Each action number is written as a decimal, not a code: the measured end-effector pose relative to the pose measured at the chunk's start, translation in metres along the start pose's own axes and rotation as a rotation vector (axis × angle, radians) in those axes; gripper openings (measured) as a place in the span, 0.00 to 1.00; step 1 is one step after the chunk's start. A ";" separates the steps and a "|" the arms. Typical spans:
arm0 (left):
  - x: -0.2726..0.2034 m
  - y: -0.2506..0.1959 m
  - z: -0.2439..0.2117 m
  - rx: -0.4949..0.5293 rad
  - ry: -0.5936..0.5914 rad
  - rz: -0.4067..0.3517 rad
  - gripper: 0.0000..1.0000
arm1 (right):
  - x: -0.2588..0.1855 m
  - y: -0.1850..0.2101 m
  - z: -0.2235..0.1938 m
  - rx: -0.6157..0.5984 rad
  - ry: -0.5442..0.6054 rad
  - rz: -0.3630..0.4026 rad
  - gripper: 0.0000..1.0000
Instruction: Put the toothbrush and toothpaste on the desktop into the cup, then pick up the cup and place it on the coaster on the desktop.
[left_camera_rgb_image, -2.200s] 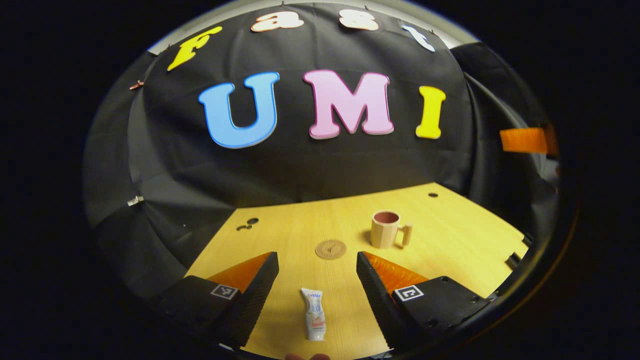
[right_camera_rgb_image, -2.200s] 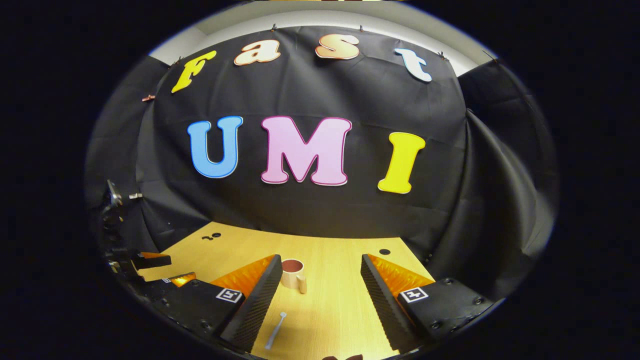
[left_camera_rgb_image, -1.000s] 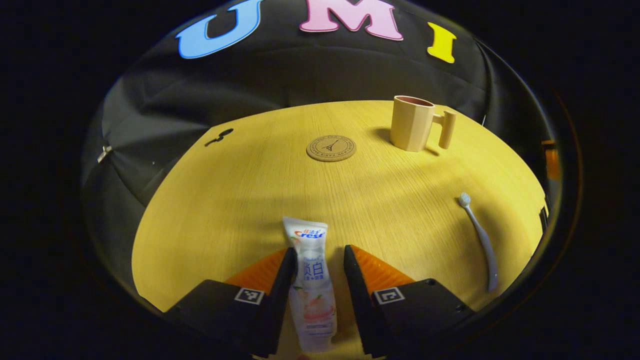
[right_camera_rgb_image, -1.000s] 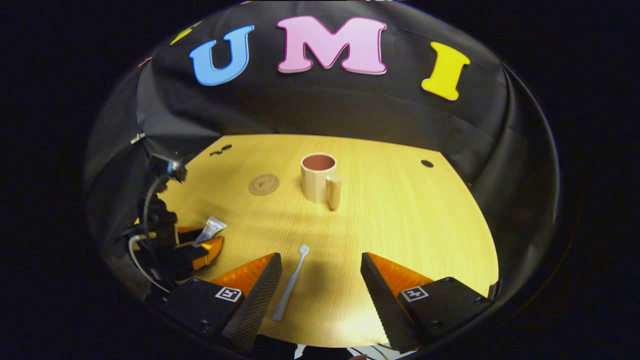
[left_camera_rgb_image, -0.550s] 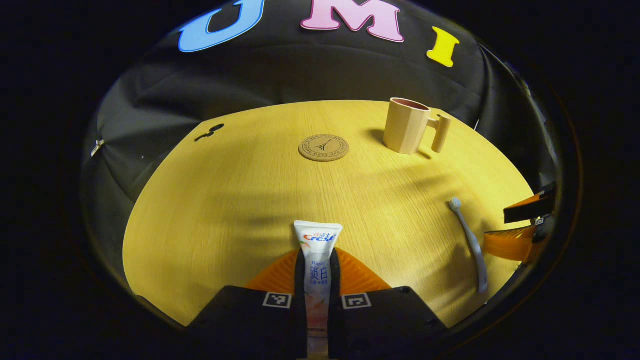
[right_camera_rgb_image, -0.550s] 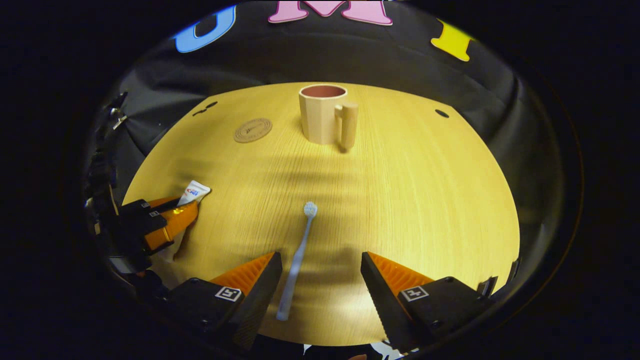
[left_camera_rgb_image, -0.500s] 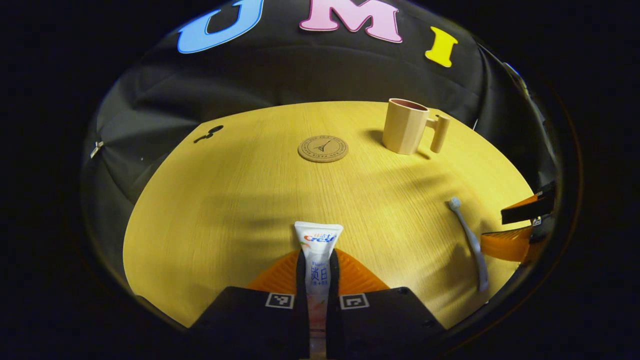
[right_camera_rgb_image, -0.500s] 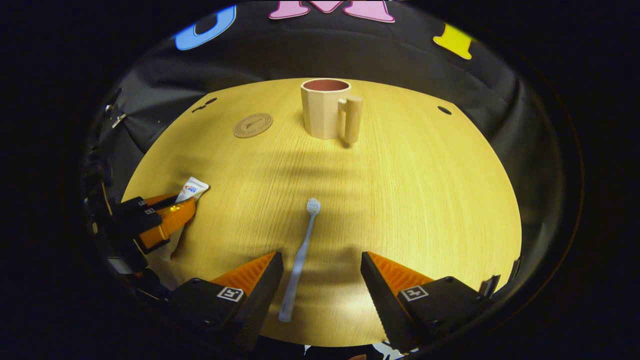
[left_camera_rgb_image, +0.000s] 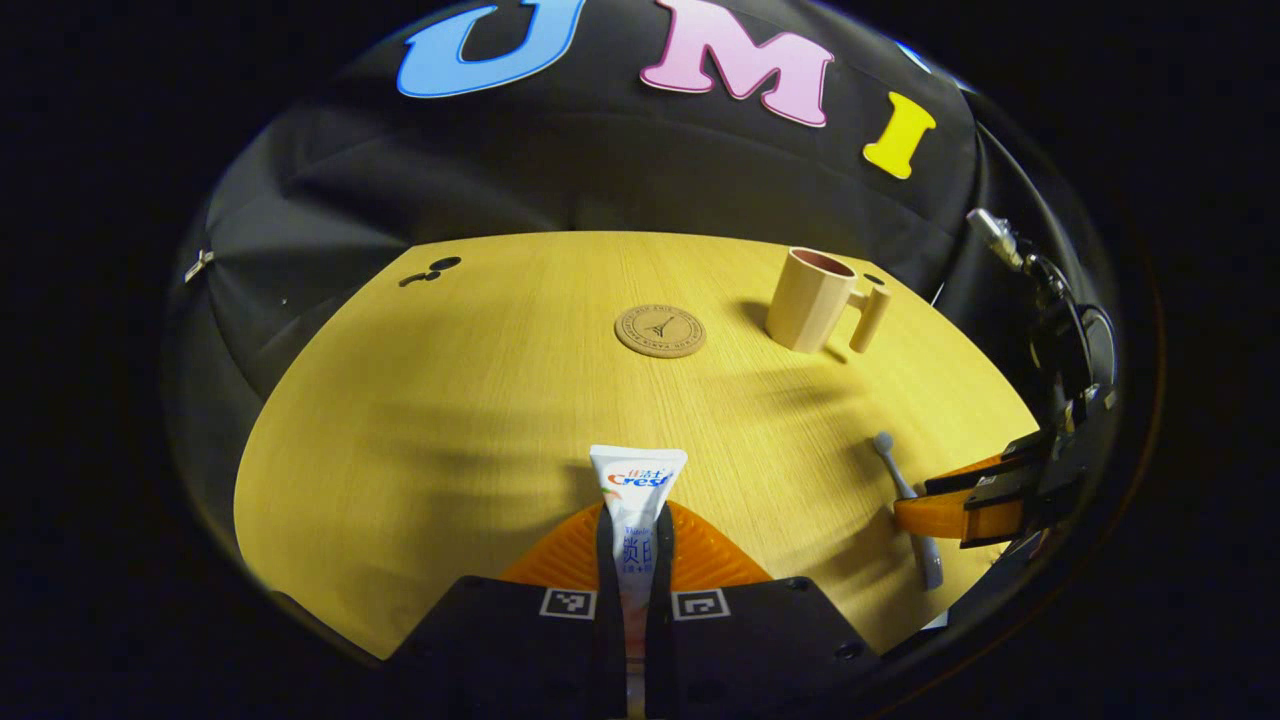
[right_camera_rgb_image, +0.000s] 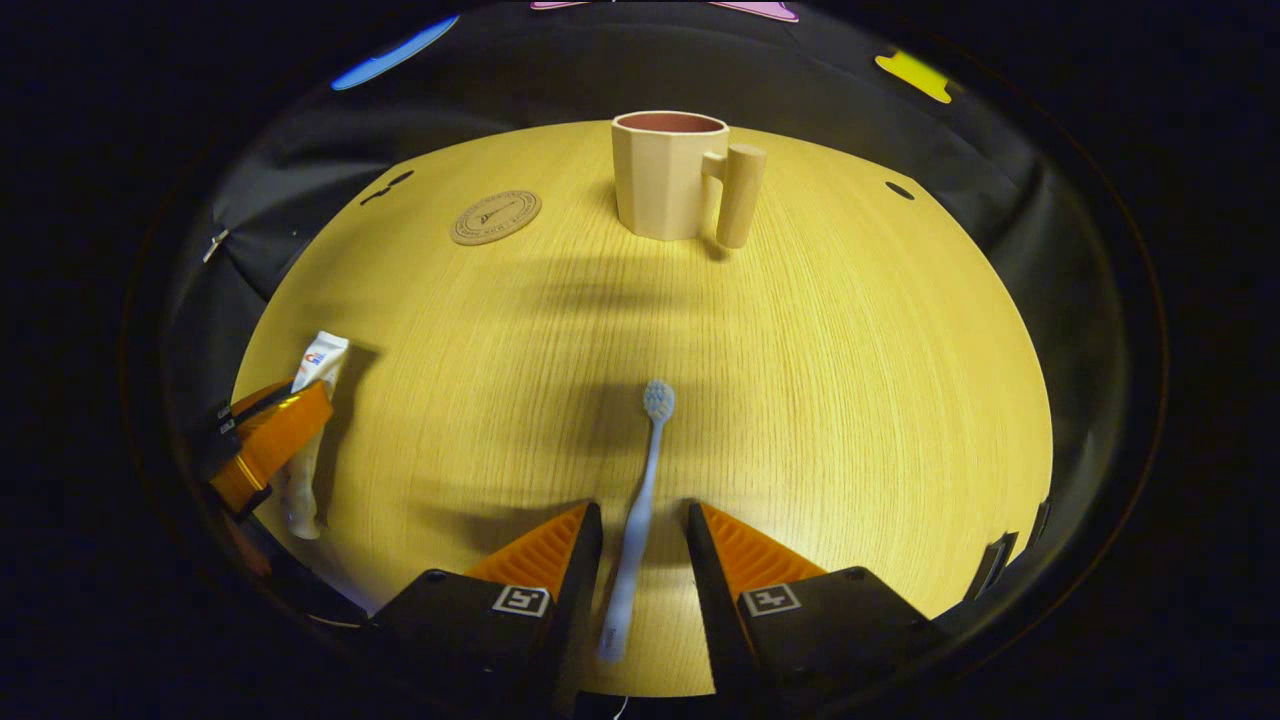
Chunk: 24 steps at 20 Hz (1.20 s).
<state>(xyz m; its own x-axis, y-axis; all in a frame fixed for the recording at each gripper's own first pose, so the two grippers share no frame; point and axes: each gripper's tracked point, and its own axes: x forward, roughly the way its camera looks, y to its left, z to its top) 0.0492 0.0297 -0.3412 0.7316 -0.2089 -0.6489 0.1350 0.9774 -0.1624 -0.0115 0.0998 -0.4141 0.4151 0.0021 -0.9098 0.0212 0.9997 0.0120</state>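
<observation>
Left gripper (left_camera_rgb_image: 634, 530): fingers clamped on toothpaste (left_camera_rgb_image: 636, 505), near edge of worktop (left_camera_rgb_image: 450, 400). Right gripper (right_camera_rgb_image: 643, 540): fingers narrowly parted astride toothbrush (right_camera_rgb_image: 640, 500), which lies flat. Cup (right_camera_rgb_image: 672, 172) upright, far side; coaster (right_camera_rgb_image: 495, 216) to its left.

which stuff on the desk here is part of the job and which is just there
Part of the job:
- toothpaste, clamped in the left gripper
- toothbrush, flat between the right gripper fingers
- cup
- coaster

Just there:
- desktop cable holes
- black cloth wall
</observation>
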 end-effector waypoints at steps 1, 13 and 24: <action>-0.003 0.002 0.001 -0.010 -0.003 -0.006 0.13 | 0.003 0.000 0.000 0.008 0.005 -0.004 0.49; -0.016 0.001 0.026 -0.041 -0.054 -0.080 0.13 | -0.016 0.022 0.021 0.010 -0.155 0.139 0.05; -0.042 -0.097 0.206 -0.182 -0.446 -0.216 0.12 | -0.160 -0.021 0.157 0.076 -0.665 0.352 0.05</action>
<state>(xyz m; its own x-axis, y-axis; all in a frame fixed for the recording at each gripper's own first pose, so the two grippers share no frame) 0.1428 -0.0503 -0.1453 0.9184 -0.3330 -0.2137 0.2252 0.8840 -0.4097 0.0642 0.0749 -0.2038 0.8697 0.2821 -0.4050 -0.1619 0.9382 0.3060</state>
